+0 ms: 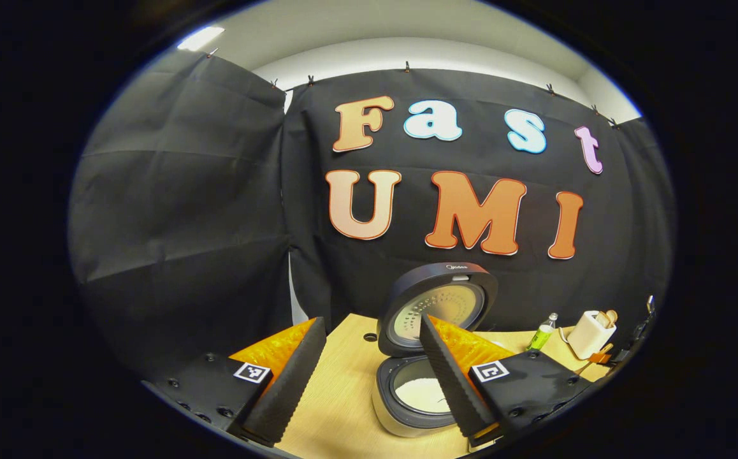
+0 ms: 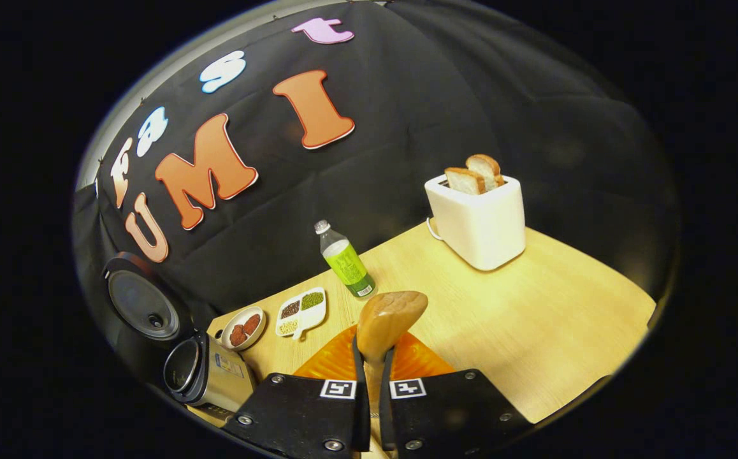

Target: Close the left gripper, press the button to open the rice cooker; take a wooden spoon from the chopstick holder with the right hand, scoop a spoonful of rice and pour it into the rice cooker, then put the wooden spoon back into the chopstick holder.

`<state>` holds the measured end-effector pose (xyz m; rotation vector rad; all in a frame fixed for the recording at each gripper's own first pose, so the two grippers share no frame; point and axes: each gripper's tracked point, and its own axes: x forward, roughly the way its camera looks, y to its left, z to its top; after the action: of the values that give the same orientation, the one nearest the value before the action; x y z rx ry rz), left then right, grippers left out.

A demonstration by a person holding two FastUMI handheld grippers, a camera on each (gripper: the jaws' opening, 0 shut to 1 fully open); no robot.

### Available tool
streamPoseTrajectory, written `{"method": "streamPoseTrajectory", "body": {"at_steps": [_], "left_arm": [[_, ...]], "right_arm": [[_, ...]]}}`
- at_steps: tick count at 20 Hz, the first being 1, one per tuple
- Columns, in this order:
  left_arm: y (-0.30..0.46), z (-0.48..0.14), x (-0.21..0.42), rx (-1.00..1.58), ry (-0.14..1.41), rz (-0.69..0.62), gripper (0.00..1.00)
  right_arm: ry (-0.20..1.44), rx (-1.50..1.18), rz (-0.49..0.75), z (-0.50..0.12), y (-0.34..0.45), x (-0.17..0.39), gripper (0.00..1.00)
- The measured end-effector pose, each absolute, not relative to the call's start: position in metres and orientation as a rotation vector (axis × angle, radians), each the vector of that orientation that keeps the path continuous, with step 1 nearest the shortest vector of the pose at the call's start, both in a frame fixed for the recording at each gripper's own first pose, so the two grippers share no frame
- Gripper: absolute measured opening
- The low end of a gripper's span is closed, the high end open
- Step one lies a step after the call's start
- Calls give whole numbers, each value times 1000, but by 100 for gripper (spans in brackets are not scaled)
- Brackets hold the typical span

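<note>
The left gripper (image 1: pixel 369 376) has its two fingers spread wide, with nothing between them. Just past its fingertips sits the rice cooker (image 1: pixel 417 398) on the wooden table (image 1: pixel 337 395). The rice cooker's lid (image 1: pixel 439 306) stands up and open, and white rice (image 1: pixel 423 392) lies in the pot, partly hidden behind the right-hand finger. Farther off to the right of those fingers are a green bottle (image 1: pixel 542 335) and a white toaster (image 1: pixel 589 335). The right gripper (image 2: pixel 372 363) has its fingers pulled in narrow, and they pinch the handle of the wooden spoon (image 2: pixel 388 322). The spoon's round bowl sticks up above the fingertips. I cannot tell if there is rice on it. To the left of these fingers are a white tray of beans (image 2: pixel 302 311) and a small dish (image 2: pixel 243 328). Bread (image 2: pixel 474 173) pokes out of the toaster.
</note>
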<state>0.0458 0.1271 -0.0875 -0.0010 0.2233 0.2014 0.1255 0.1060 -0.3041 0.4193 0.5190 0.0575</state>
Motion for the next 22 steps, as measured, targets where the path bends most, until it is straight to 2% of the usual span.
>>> {"method": "streamPoseTrajectory", "body": {"at_steps": [6, 8, 9, 10, 11, 12, 13, 14, 15, 17, 21, 22], "left_arm": [[114, -83, 46, 24, 216, 206, 96], [109, -82, 49, 33, 210, 202, 96], [106, -81, 51, 34, 208, 198, 99], [102, -81, 52, 31, 207, 191, 97], [98, -83, 54, 26, 207, 184, 99], [93, -84, 57, 18, 208, 175, 99], [89, -84, 60, 11, 208, 169, 97], [86, -85, 65, 4, 207, 164, 96], [83, -84, 69, -1, 204, 164, 97], [75, -79, 81, -6, 189, 156, 99], [61, -60, 124, -2, 172, 133, 96], [58, -54, 140, -6, 169, 129, 99]], "right_arm": [[524, 446, 40, -311, 91, 128, 19], [522, 439, 25, -304, 80, 124, 27], [524, 422, 14, -301, 71, 122, 48], [516, 398, 2, -294, 62, 120, 42], [502, 373, -8, -284, 52, 121, 42], [489, 347, -19, -272, 43, 120, 57], [478, 323, -32, -260, 33, 119, 66], [463, 304, -40, -246, 26, 120, 71], [439, 286, -46, -229, 20, 119, 82], [388, 255, -55, -195, 11, 119, 94], [312, 203, -45, -138, 2, 113, 94], [298, 192, -42, -127, 4, 110, 95]]}}
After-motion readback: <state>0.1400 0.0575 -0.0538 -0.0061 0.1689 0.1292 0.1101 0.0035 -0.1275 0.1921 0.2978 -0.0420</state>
